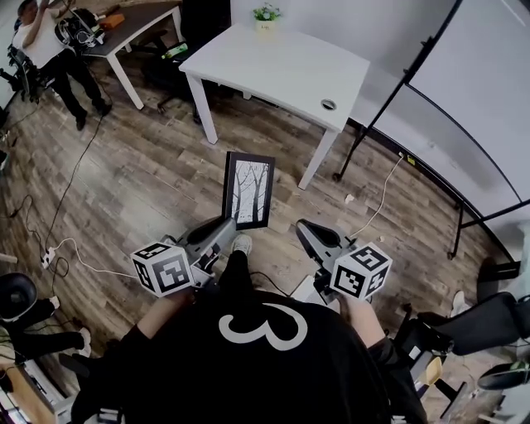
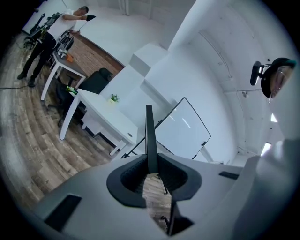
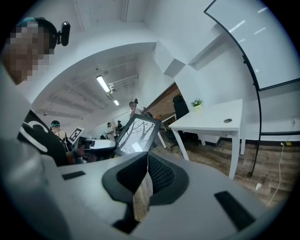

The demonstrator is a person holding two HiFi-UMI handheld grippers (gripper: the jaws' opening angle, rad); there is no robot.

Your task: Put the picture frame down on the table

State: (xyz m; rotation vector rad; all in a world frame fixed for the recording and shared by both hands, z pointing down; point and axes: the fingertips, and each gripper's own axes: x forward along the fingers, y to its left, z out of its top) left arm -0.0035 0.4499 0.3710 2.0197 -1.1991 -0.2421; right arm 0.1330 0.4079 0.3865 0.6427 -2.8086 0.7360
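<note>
Our left gripper [image 2: 151, 162] pinches the black rectangular tree-print picture frame [image 1: 248, 190] by its stiff, probably fragile edge; our right gripper [image 3: 146, 162] is closed, empty.

Open-plan office space, wood-look floor [image 1: 141, 178], white worktop [image 1: 281, 70] with potted plant [image 1: 266, 16], whiteboard [image 1: 480, 74] on a stand, black office chair [image 2: 96, 80], trailing cables [image 1: 70, 186], person [image 1: 41, 45] at second desk [image 1: 141, 21], ceiling strip lights [image 3: 103, 83]

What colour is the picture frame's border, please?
Black picture frame border; clearest in the head view.
</note>
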